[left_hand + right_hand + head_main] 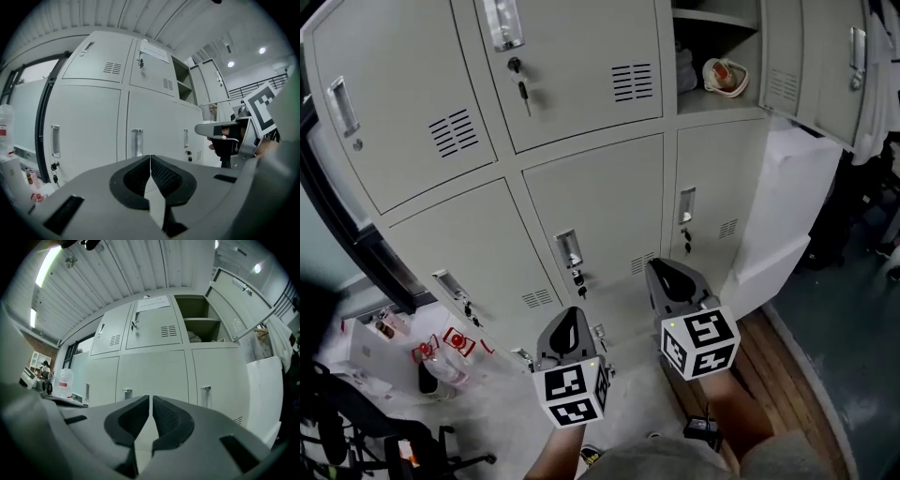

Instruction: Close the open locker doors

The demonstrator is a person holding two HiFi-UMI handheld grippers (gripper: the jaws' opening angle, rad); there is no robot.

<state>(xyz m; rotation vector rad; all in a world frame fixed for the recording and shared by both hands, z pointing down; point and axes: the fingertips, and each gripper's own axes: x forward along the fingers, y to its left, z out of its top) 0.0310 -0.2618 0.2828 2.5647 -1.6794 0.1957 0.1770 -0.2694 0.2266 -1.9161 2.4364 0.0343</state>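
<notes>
A bank of grey lockers [581,197] fills the head view. Its top right compartment [717,56] stands open, with a cream bag [727,77] on the shelf, and its door [825,66] swings out to the right. The same open compartment [197,326] and door [239,310] show high in the right gripper view, and the compartment [183,86] shows far off in the left gripper view. My left gripper [574,314] [150,157] is shut and empty, held low before the bottom lockers. To its right, my right gripper [656,266] [150,398] is shut on nothing, far below the open door.
A white board [778,216] leans against the lockers at the right, over wooden planks [778,366]. Clear bottles with red labels [431,356] lie on the floor at the left, beside a dark door frame [356,234]. Keys hang in several locks [523,89].
</notes>
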